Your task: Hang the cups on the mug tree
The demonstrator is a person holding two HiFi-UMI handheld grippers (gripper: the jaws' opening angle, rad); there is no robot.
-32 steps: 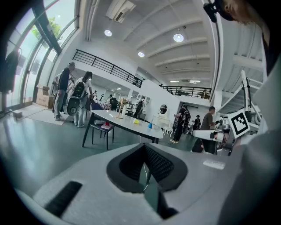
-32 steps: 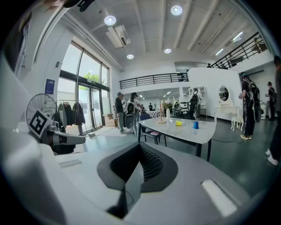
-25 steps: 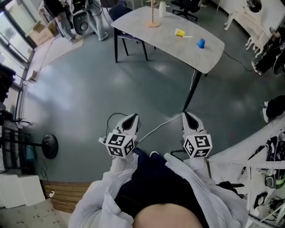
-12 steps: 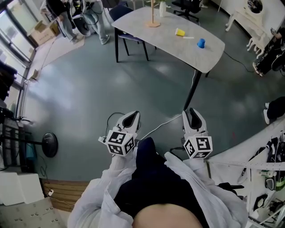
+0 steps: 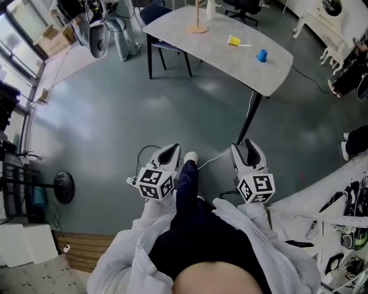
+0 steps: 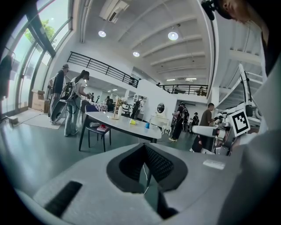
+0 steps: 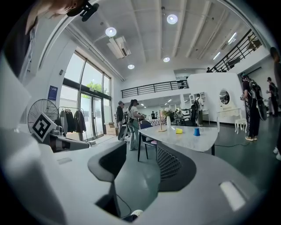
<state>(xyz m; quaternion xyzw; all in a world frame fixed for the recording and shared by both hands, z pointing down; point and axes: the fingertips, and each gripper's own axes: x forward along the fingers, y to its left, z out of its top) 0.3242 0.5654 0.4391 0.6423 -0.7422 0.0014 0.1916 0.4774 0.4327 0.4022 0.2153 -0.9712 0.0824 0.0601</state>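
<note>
Wooden mug tree stood at the far end of the pale table. The yellow cup and blue cup sat apart on the tabletop, well away from both grippers. Left gripper was closed on nothing; right gripper was parted and empty. The approach would best end squarely at the table before reaching for either cup. No brand or lettering was legible; only square markers showed.
</note>
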